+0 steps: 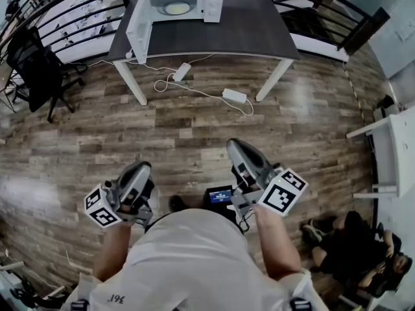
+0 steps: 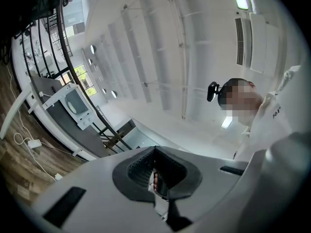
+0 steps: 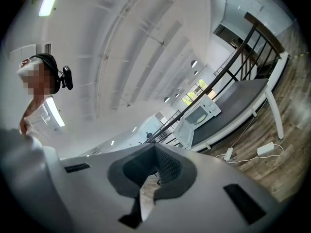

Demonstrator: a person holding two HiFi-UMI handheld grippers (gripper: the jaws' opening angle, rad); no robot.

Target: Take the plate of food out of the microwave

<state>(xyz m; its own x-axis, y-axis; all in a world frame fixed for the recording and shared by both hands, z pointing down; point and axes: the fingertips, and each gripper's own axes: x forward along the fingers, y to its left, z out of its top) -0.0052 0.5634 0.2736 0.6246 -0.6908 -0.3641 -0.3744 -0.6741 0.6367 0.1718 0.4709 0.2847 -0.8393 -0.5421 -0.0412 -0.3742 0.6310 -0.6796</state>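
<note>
A white microwave [image 1: 185, 2] stands at the back of a grey table [image 1: 259, 31], and its door [image 1: 137, 28] hangs open to the left. Inside it lies the plate of food [image 1: 176, 8]. Both grippers are held close to my body, far from the table and over the wooden floor. My left gripper [image 1: 141, 167] is shut and holds nothing. My right gripper [image 1: 237, 144] also has its jaws together with nothing in them. The microwave [image 2: 73, 103] shows small in the left gripper view beyond that gripper [image 2: 155, 152]. In the right gripper view the microwave [image 3: 199, 118] lies past the gripper [image 3: 155, 149].
White cables and power adapters [image 1: 233, 96] lie on the floor under the table. A black office chair [image 1: 39, 70] stands at the left. A dark railing [image 1: 337, 11] runs behind the table. A person [image 1: 353, 245] sits on the floor at the lower right, next to a white table [image 1: 395, 148].
</note>
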